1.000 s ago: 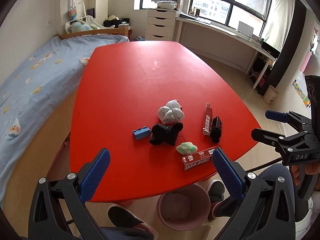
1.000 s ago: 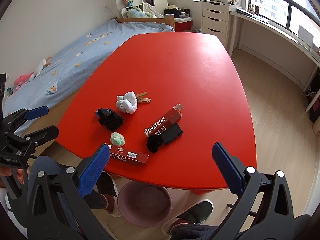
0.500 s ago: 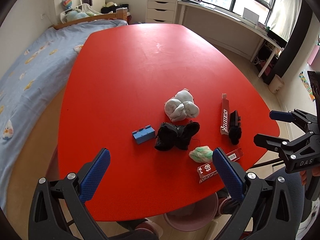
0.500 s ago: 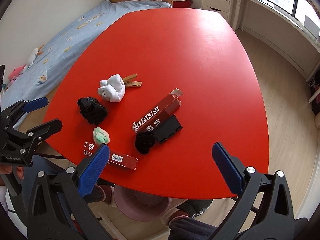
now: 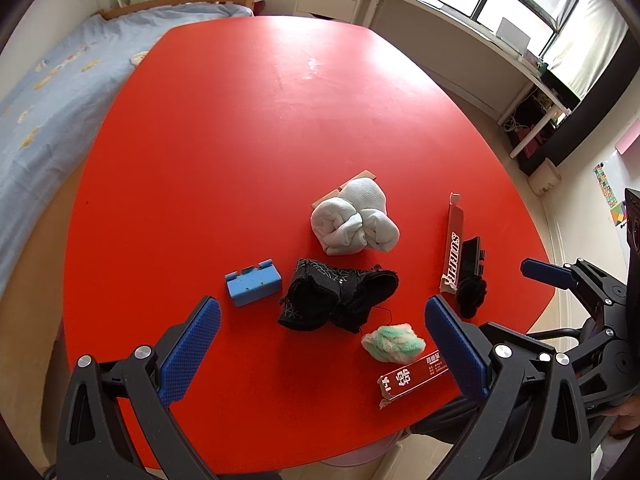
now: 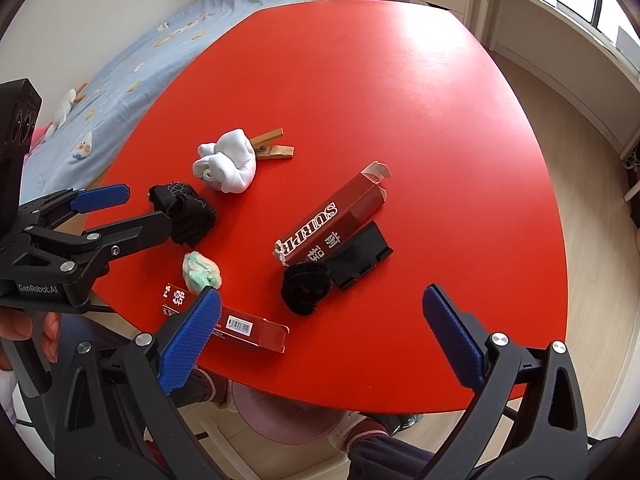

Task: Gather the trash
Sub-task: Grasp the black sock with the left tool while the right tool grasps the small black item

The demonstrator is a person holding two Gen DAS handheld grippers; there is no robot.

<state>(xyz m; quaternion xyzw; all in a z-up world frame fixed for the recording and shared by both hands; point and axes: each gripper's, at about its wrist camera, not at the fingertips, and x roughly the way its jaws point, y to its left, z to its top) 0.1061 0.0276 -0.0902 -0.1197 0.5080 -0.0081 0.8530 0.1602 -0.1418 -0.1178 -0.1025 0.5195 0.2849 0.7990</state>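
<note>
Near the front edge of the red table (image 5: 240, 128) lies scattered trash. There is a long red carton (image 6: 332, 216), a second red carton (image 6: 240, 326), a green-white fluffy wad (image 6: 202, 272) and a black scrunchie (image 6: 306, 286). My left gripper (image 5: 322, 312) hangs open above a black sock (image 5: 336, 300), with nothing between its fingers. My right gripper (image 6: 322, 300) hovers over the scrunchie and the table's edge. Its jaws are closing but still stand wide, touching nothing. The left gripper (image 6: 136, 210) also shows at the left of the right wrist view.
A rolled white sock (image 5: 354, 220), a blue block (image 5: 252, 286), a black holder (image 6: 360, 256) and a wooden clothespin (image 6: 272, 148) also lie on the table. A pink bin (image 6: 280, 420) stands under the front edge by the person's feet. A bed (image 5: 48, 92) flanks the left.
Both grippers have sunk and moved in over the table, so the items look larger and closer. The right jaws have narrowed a little.
</note>
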